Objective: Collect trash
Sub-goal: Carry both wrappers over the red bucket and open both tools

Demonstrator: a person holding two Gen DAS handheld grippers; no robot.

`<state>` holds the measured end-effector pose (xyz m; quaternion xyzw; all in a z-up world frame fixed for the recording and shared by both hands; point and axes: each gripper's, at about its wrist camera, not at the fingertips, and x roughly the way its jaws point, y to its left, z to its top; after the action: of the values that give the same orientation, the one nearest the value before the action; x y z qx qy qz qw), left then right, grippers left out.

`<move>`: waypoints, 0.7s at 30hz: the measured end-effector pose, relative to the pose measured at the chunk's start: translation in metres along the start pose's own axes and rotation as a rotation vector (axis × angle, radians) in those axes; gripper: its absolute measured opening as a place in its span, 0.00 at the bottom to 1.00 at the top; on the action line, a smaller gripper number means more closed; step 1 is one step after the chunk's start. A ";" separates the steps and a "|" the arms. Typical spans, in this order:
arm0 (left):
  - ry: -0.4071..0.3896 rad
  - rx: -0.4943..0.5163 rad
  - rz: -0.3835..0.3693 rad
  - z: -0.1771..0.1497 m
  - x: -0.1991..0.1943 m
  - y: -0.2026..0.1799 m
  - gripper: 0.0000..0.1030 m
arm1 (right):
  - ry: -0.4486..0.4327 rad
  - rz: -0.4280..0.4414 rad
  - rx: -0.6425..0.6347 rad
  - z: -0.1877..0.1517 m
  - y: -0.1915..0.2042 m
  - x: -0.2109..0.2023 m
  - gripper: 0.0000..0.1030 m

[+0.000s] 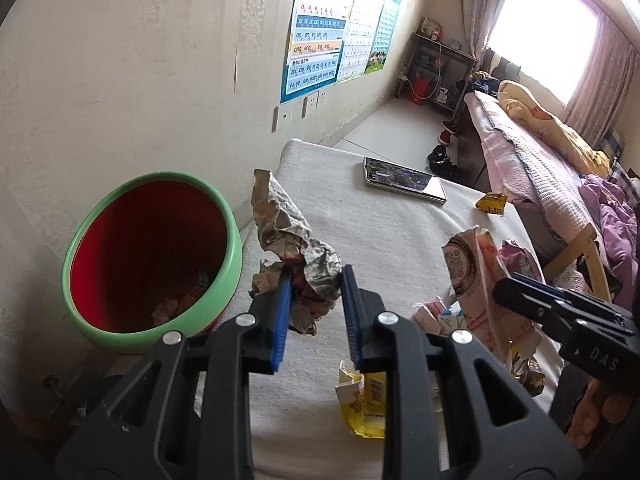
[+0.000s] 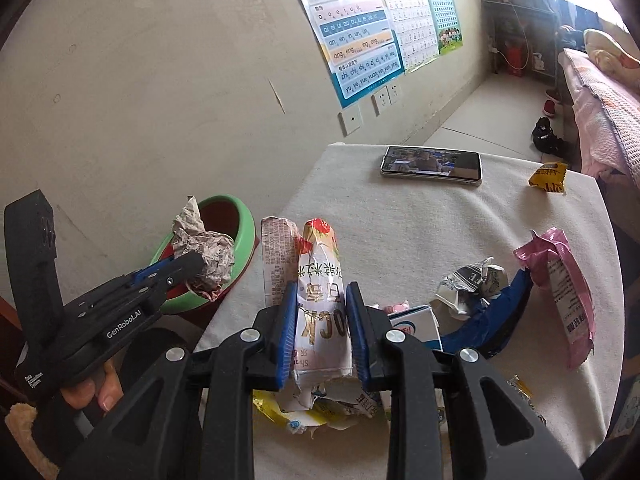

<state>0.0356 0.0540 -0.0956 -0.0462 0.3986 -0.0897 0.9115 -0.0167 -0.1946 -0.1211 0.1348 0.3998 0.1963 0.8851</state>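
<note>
Gripping crumpled newspaper wad (image 1: 298,268); right gripper (image 2: 321,322) pinching glossy wrapper (image 2: 320,300).

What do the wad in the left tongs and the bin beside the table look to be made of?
Crumpled wad: looks like printed paper, probably newspaper; matte, with sharp creases and fine print. Bin: probably plastic; smooth green rim with a soft sheen, red inside.

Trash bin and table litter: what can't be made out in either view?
- Bin contents: left wrist view, dark shadow; right wrist view, crumpled newspaper in the left tool blocks it.
- Litter at the table's near edge: right tool and its white wrapper cover it.
- Phone screen: too small.
</note>
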 end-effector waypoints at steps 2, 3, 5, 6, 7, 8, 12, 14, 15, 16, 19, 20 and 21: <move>-0.003 -0.011 0.006 0.001 -0.001 0.003 0.22 | -0.007 -0.002 -0.018 0.002 0.006 -0.001 0.24; -0.006 -0.013 0.011 0.001 -0.002 0.005 0.22 | -0.011 -0.005 -0.027 0.003 0.008 -0.001 0.24; -0.013 -0.014 0.018 0.002 -0.004 0.007 0.22 | -0.017 -0.008 -0.044 0.005 0.013 -0.001 0.24; -0.016 -0.012 0.023 0.002 -0.006 0.008 0.22 | -0.019 -0.008 -0.050 0.006 0.016 -0.002 0.24; -0.019 -0.010 0.027 0.002 -0.007 0.009 0.22 | -0.020 -0.007 -0.055 0.006 0.018 -0.002 0.24; -0.020 -0.009 0.029 0.002 -0.007 0.010 0.22 | -0.022 -0.007 -0.060 0.007 0.020 -0.001 0.24; -0.018 -0.023 0.033 0.002 -0.008 0.015 0.22 | -0.020 -0.007 -0.076 0.008 0.026 0.000 0.24; -0.018 -0.029 0.038 0.003 -0.009 0.018 0.22 | -0.019 -0.010 -0.085 0.008 0.027 0.002 0.24; -0.020 -0.032 0.043 0.003 -0.009 0.019 0.22 | -0.019 -0.011 -0.089 0.007 0.028 0.001 0.24; -0.021 -0.034 0.046 0.002 -0.010 0.021 0.22 | -0.017 -0.011 -0.092 0.007 0.029 0.002 0.24; -0.026 -0.033 0.059 0.002 -0.011 0.025 0.22 | -0.016 -0.010 -0.098 0.006 0.030 0.002 0.24; -0.025 -0.035 0.062 0.001 -0.011 0.027 0.22 | -0.016 -0.009 -0.098 0.006 0.030 0.002 0.24; -0.024 -0.037 0.065 0.001 -0.011 0.028 0.22 | -0.015 -0.007 -0.099 0.007 0.031 0.003 0.24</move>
<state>0.0324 0.0841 -0.0911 -0.0514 0.3904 -0.0520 0.9177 -0.0173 -0.1669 -0.1063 0.0907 0.3834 0.2117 0.8944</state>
